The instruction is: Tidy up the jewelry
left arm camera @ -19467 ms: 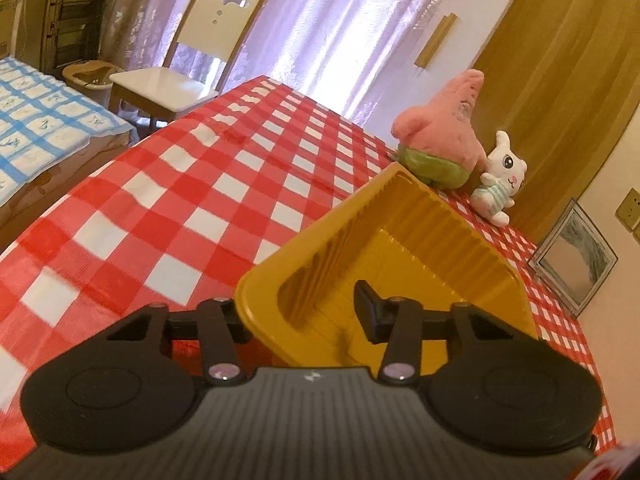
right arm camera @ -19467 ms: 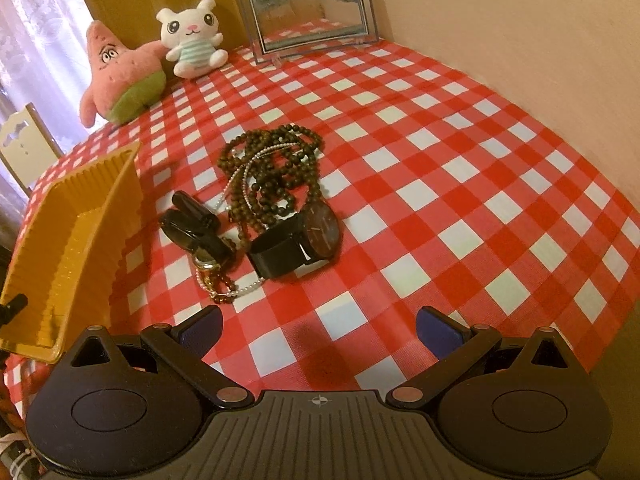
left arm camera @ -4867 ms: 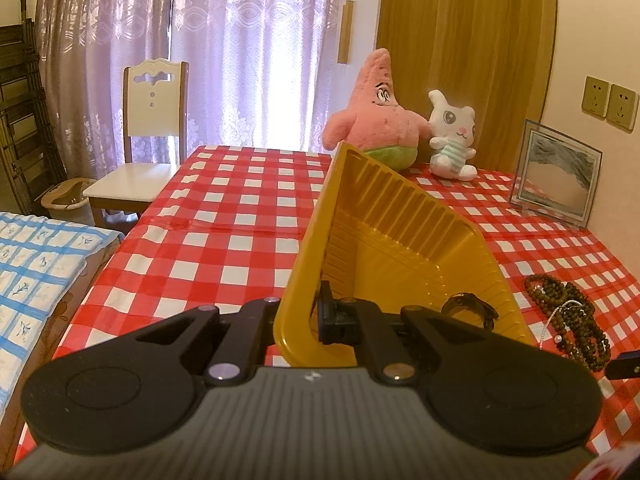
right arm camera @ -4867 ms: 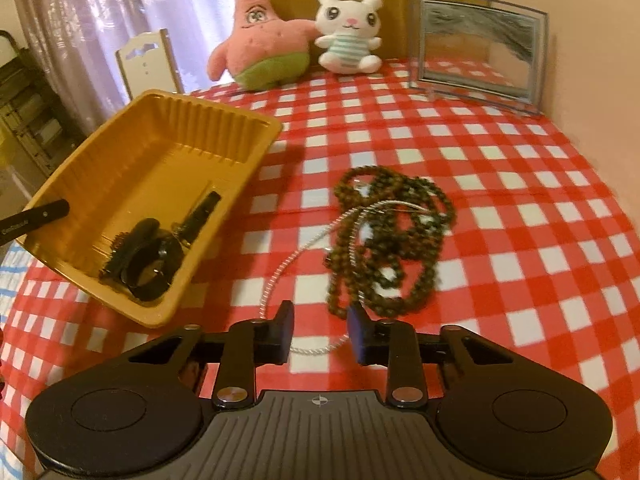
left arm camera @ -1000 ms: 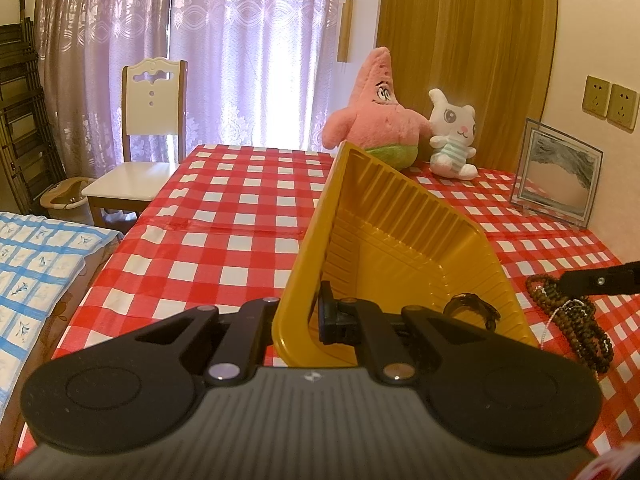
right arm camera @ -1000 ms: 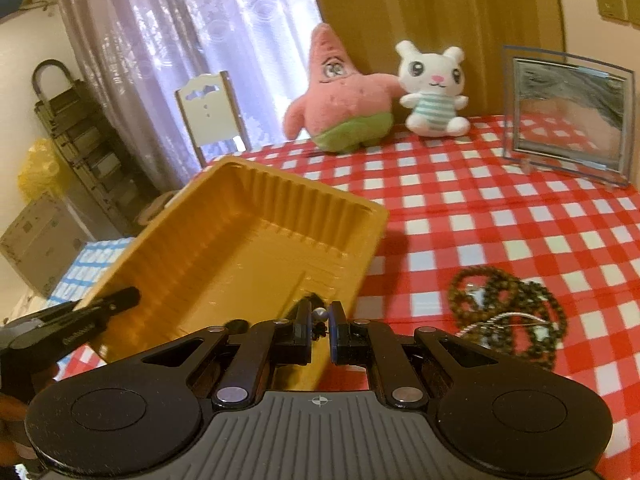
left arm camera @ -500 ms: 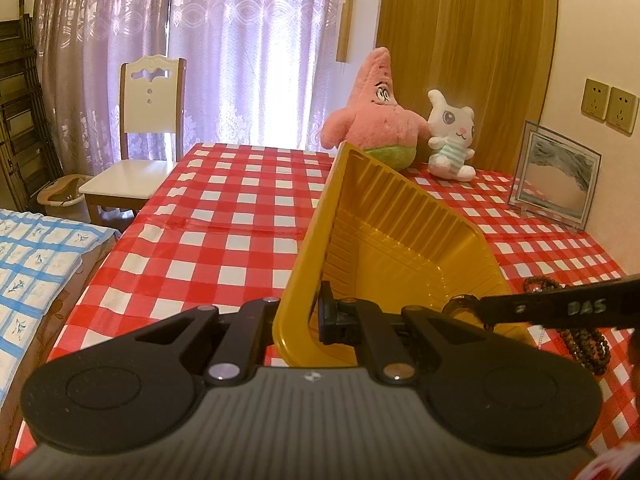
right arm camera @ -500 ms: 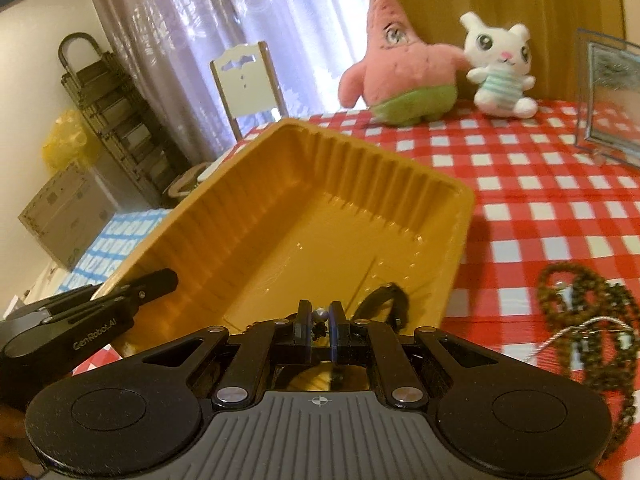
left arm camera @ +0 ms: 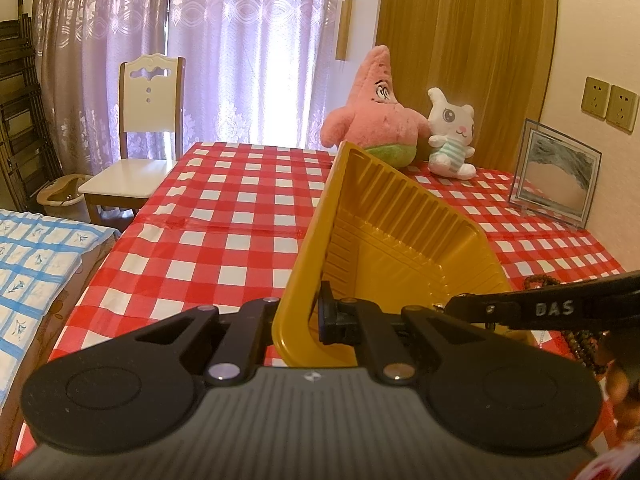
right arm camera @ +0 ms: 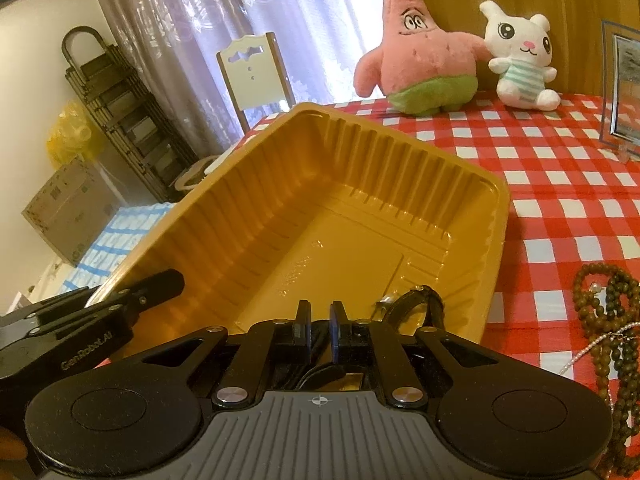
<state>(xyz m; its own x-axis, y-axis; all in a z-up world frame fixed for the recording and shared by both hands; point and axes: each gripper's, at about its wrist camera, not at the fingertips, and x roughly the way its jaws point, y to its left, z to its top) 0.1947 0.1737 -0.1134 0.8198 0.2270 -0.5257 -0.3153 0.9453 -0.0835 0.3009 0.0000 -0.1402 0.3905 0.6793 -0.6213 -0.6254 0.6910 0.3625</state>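
Fingers of the left gripper [left arm camera: 306, 312] pinch the near wall of the yellow tray [right arm camera: 360, 208], tilting it on the checked bench [left arm camera: 224, 216], while the right gripper [right arm camera: 320, 330], open only a narrow slit and holding nothing, hovers over the tray's near end above a black watch [right arm camera: 420, 300], brown beads [right arm camera: 608, 308] lying beside the tray.

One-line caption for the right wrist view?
Right gripper over yellow tray gripped by left gripper; bead necklaces outside.

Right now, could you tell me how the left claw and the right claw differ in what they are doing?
The left claw is clamped on the yellow tray's rim; the right claw grips nothing I can see, with a narrow gap between its fingers. The left claw stays at the tray's edge; the right claw hangs over the inside. Both are black.
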